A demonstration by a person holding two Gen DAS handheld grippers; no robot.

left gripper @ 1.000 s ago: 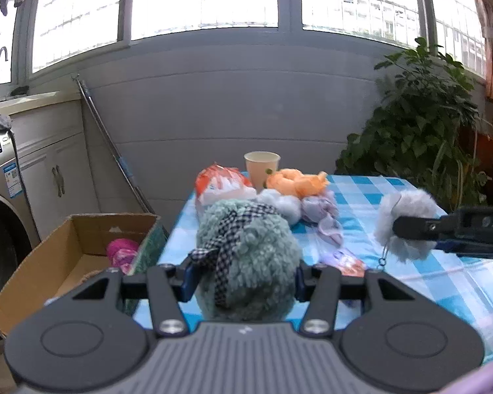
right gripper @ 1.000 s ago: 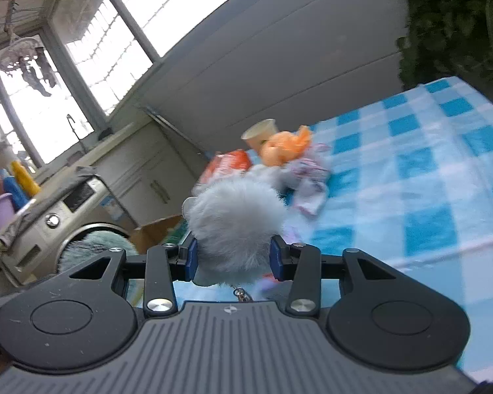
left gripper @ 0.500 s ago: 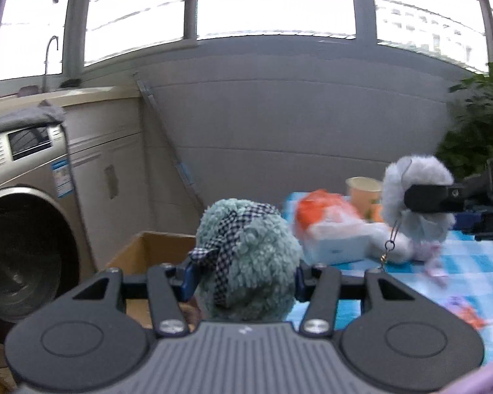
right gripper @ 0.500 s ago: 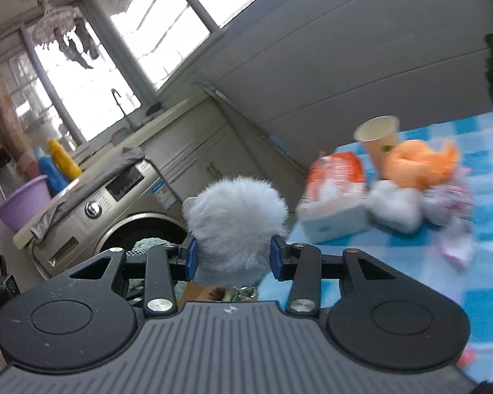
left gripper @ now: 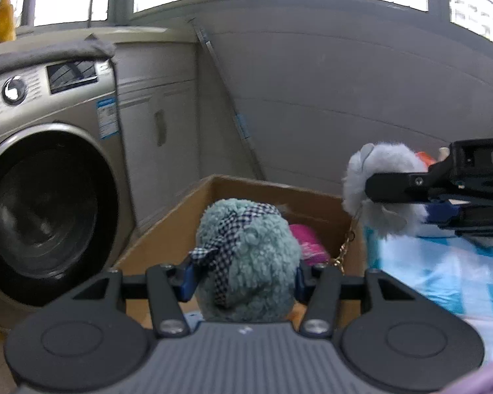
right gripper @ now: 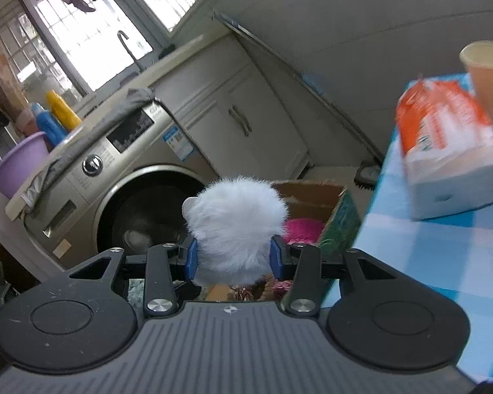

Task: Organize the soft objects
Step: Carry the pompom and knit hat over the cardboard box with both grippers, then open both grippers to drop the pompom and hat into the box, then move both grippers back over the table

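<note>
My left gripper [left gripper: 241, 282] is shut on a teal fluffy ball with a checked ribbon [left gripper: 246, 256], held over the open cardboard box [left gripper: 167, 233]. My right gripper [right gripper: 234, 257] is shut on a grey-white fur pompom [right gripper: 235, 223] with a small chain; in the left wrist view the pompom [left gripper: 381, 184] hangs at the box's right edge. A pink fluffy item [left gripper: 307, 241] lies inside the box; it also shows in the right wrist view [right gripper: 302, 229].
A washing machine [left gripper: 49, 177] stands left of the box, with cabinets [right gripper: 246, 124] behind. The blue-checked table [right gripper: 443, 256] to the right carries an orange-white tissue pack [right gripper: 443, 151] and a paper cup [right gripper: 489, 72]. A mop handle [left gripper: 226, 98] leans on the wall.
Both grippers have swung left from over the table to the cardboard box, each still holding its soft item. The table objects have slid out to the right.
</note>
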